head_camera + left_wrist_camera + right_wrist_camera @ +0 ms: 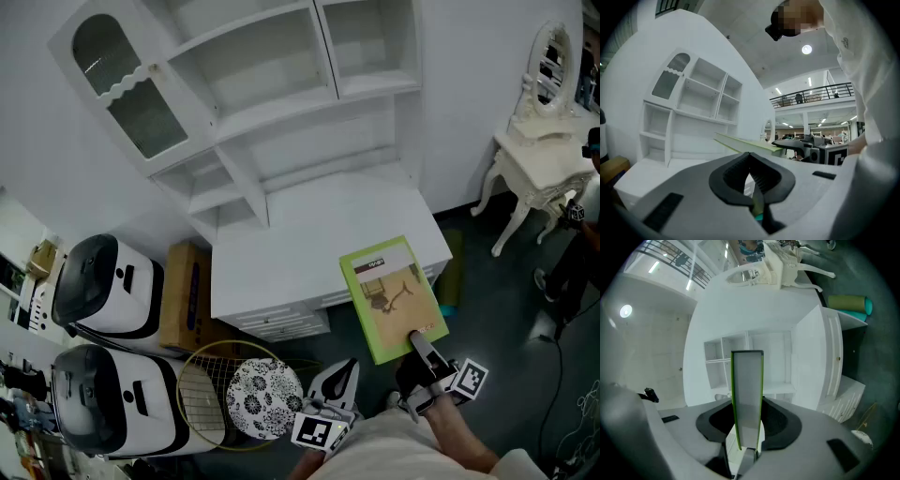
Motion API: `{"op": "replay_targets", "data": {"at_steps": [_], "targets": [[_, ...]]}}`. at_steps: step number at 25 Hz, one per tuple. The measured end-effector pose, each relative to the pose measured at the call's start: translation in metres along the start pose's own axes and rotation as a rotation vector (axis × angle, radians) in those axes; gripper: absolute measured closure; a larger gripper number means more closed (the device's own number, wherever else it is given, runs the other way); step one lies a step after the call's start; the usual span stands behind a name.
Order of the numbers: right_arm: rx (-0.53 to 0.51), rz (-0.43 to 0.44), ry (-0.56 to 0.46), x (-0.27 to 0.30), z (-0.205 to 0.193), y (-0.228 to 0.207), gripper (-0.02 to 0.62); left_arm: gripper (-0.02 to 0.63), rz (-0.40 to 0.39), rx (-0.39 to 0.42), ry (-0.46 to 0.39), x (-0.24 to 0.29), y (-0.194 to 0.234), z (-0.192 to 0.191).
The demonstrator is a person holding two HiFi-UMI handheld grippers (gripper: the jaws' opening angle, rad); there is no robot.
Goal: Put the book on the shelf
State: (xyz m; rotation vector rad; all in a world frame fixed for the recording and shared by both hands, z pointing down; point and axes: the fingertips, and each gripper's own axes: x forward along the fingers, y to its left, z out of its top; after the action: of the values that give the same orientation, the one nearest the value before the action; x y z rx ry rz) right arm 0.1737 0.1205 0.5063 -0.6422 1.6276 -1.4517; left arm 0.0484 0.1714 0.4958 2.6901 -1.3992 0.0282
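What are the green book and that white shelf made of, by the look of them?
Book: paper with a thin card cover, it seems; matte green front, and a pale page block shows between green edges in the right gripper view. Shelf: probably painted wood or board; smooth, even white, flat square-edged panels. Which one, the paint hides.

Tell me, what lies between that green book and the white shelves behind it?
Only bare white desktop. In the head view, the book, clamped in the right gripper, hovers over its front edge, and nothing stands between it and the shelves.
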Motion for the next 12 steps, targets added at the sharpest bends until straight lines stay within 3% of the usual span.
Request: {"op": "replay_targets", "data": {"at_steps": [12], "targets": [[-0.014, -0.006, 0.048, -0.003, -0.01, 0.002, 0.44, 0.603, 0.046, -0.008, 0.044, -0.018, -0.002, -0.013]]}}
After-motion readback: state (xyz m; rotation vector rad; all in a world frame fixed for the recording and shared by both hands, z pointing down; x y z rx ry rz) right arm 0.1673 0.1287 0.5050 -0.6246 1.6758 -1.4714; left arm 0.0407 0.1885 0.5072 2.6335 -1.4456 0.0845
